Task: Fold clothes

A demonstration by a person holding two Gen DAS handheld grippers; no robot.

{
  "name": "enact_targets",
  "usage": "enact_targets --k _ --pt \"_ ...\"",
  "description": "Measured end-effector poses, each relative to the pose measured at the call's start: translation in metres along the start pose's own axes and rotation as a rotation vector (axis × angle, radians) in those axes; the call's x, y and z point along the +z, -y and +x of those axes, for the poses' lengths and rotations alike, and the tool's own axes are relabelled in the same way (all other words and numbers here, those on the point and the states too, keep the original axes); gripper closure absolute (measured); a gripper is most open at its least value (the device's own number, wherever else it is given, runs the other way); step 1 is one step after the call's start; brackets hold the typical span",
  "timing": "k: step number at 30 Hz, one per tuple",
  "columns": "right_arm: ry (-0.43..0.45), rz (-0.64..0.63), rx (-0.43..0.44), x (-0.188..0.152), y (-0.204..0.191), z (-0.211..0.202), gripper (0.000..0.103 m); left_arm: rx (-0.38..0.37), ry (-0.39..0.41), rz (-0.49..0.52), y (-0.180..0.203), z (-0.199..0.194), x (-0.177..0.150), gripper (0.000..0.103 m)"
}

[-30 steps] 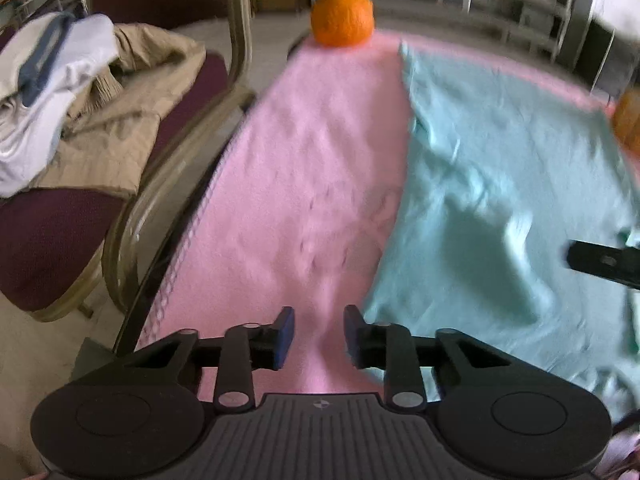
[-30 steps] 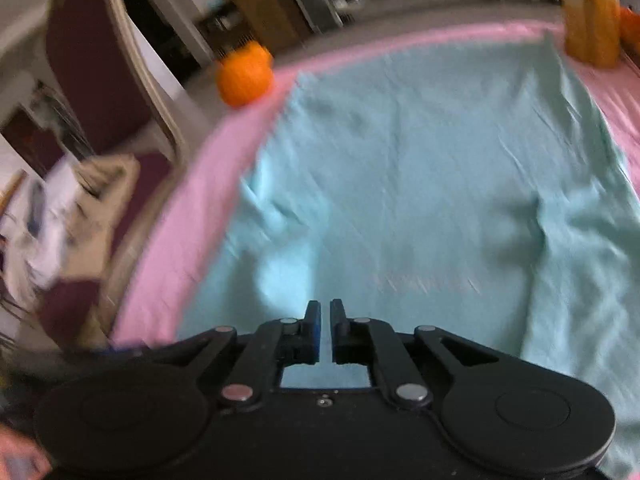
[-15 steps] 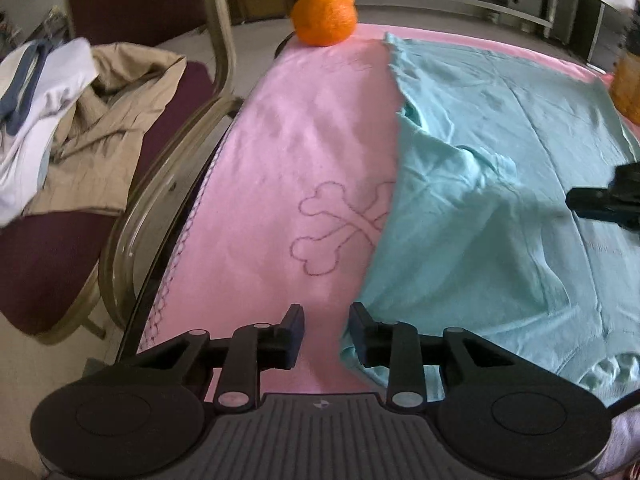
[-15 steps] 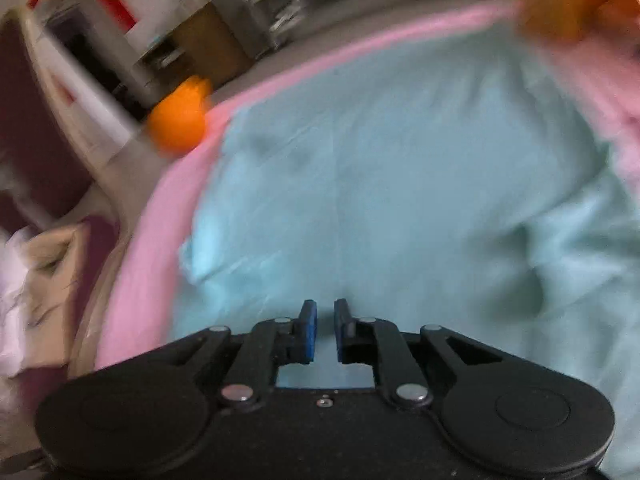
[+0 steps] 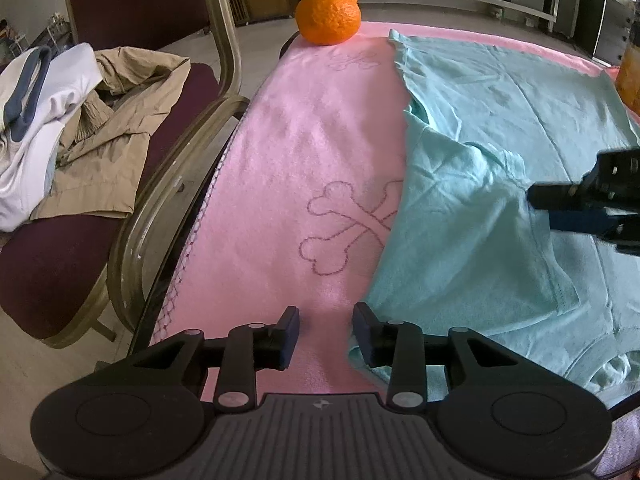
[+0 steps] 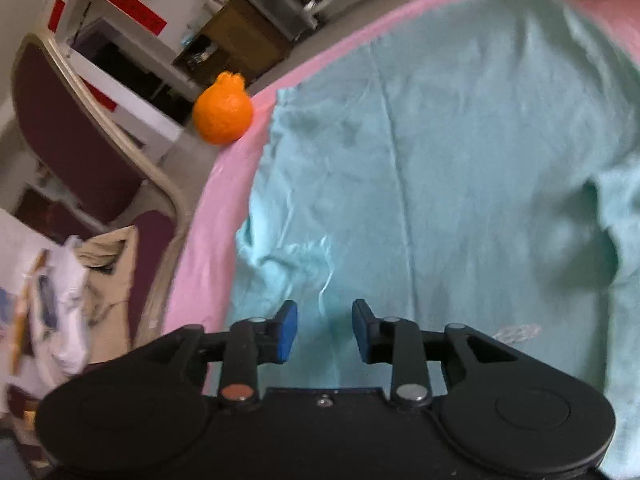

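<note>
A light teal T-shirt (image 5: 500, 168) lies spread on a pink blanket (image 5: 320, 152), its left sleeve folded inward over the body. It also shows in the right wrist view (image 6: 440, 160). My left gripper (image 5: 326, 330) is open and empty, low over the blanket beside the shirt's near-left edge. My right gripper (image 6: 325, 328) is open and empty just above the shirt near its left side; it also shows in the left wrist view (image 5: 538, 200) over the folded sleeve.
An orange (image 5: 328, 10) sits at the blanket's far left corner, also in the right wrist view (image 6: 223, 110). A maroon chair (image 5: 100, 200) with piled clothes (image 5: 68, 120) stands left of the table. Another orange object (image 5: 630, 80) sits at the far right.
My right gripper has opened from shut, letting go of the shirt's sleeve, which now lies folded inward. My left gripper stays open and has shifted little.
</note>
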State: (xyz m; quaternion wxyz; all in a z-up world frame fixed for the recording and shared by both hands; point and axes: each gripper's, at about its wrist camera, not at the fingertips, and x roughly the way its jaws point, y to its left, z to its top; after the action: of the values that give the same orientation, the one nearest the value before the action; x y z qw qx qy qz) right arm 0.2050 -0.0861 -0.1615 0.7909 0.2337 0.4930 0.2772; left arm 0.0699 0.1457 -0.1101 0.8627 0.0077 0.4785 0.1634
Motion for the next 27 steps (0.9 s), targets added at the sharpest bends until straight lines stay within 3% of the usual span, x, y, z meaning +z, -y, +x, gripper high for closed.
enact_targets --k 1,2,4,7,9,10,14,15,17,21,23,27 --pt "-0.03 -0.033 0.01 -0.002 -0.002 0.005 0.1 0.001 0.0 0.001 0.0 0.0 0.0 0.066" --pt "-0.033 -0.092 -0.034 -0.006 -0.007 0.004 0.103 0.002 0.0 0.003 0.0 0.0 0.0 0.066" --pt "0.013 -0.225 -0.15 -0.013 -0.024 0.001 0.103 0.004 0.0 0.006 0.0 0.0 0.0 0.066" --pt "0.051 -0.314 -0.305 -0.019 -0.041 -0.002 0.102 0.007 0.001 0.009 0.001 0.0 0.0 0.066" --pt "0.101 -0.341 -0.424 -0.02 -0.05 -0.006 0.095 0.007 0.003 0.01 0.001 0.0 0.0 0.066" --pt "0.099 -0.325 -0.394 -0.02 -0.05 -0.009 0.095 0.008 0.003 0.01 0.001 -0.001 0.0 0.066" --pt "-0.014 -0.222 -0.085 -0.024 -0.04 -0.01 0.095 0.011 0.004 0.014 0.002 -0.001 0.0 0.066" --pt "-0.038 -0.227 -0.072 -0.026 -0.04 -0.007 0.095 0.012 0.005 0.016 0.002 -0.001 -0.001 0.066" --pt "-0.061 -0.253 -0.099 -0.032 -0.04 -0.001 0.103 0.011 0.006 0.018 0.002 -0.001 -0.001 0.066" --pt "-0.026 -0.26 -0.25 -0.034 -0.04 -0.015 0.1 0.007 0.0 0.01 0.0 -0.001 0.001 0.066" --pt "-0.043 -0.252 -0.279 -0.033 -0.039 -0.03 0.098 0.0 -0.008 -0.004 -0.003 -0.003 0.001 0.067" --pt "-0.023 -0.185 -0.257 -0.029 -0.031 -0.094 0.092 -0.057 0.007 -0.079 -0.021 -0.021 -0.005 0.075"
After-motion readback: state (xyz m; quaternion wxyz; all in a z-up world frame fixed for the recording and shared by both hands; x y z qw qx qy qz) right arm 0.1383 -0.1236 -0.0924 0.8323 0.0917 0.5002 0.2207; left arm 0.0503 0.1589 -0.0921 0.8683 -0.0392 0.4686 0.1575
